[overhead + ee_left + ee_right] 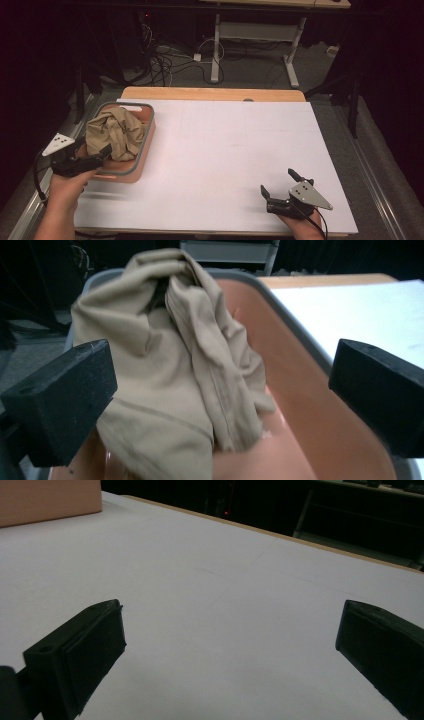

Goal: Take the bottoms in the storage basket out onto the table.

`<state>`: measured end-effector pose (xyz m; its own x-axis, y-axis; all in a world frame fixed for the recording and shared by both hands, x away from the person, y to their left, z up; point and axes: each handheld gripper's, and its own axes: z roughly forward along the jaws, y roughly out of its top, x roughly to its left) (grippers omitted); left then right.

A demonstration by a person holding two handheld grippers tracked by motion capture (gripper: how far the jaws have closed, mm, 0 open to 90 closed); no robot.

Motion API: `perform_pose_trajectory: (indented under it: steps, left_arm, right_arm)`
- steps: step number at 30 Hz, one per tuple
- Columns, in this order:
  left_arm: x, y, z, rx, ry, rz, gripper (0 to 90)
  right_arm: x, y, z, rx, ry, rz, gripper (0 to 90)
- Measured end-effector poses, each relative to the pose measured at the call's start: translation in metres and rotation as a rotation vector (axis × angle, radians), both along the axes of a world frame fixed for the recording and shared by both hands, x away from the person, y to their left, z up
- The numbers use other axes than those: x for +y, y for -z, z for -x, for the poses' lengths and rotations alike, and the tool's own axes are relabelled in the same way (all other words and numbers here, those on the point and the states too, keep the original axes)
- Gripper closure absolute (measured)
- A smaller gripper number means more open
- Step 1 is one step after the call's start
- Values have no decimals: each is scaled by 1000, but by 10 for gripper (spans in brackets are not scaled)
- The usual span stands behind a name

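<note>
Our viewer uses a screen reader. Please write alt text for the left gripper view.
A crumpled tan cloth lies heaped in a salmon-coloured bin with a grey rim, seen between the open black jaws of the left gripper. The white table top lies beyond.

Dim room, black surroundings; overhead light falls brightest on the white table sheet [225, 145]. In the left gripper view the tan cloth [175, 365] blurs toward the bottom edge. The near jaws are soft-focused in both gripper views.

Black left hand-held gripper [95, 152], right hand-held gripper [280, 184], grey three-cornered drilled plates, black cables, bare forearms
</note>
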<state>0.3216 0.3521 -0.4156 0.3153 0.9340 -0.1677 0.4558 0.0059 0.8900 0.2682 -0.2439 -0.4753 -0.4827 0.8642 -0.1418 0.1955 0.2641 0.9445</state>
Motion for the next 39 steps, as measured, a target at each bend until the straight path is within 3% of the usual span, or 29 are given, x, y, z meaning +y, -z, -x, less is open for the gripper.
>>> perform_pose_trajectory:
  steps: [4, 10, 16, 23, 31, 33, 37, 39]
  left_arm:
    - [3, -12, -14, -13, -14, -16, 0]
    - [8, -18, -44, 48, -4, -32, 0]
    - [9, -17, -73, 97, 0, -19, 0]
    - [8, -19, -100, 150, -10, -28, 0]
    - [6, -13, -129, 257, -22, -54, 0]
    - [6, -10, -135, 299, -20, -69, 0]
    - [6, -3, -142, 379, 5, -50, 0]
    - [3, 1, -145, 422, 21, -68, 0]
  right_arm:
    - [0, 0, 0, 1, 1, 0, 6]
    - [0, 1, 0, 3, 4, -1, 6]
    - [-2, 1, 1, 7, 6, -3, 7]
    - [-2, 2, 1, 10, 7, -2, 6]
    - [-1, 3, 0, 14, 3, -1, 7]
    - [-1, 3, 0, 14, 3, -1, 7]
    - [-1, 3, 0, 16, 2, 2, 7]
    - [-1, 3, 0, 15, 1, 3, 7]
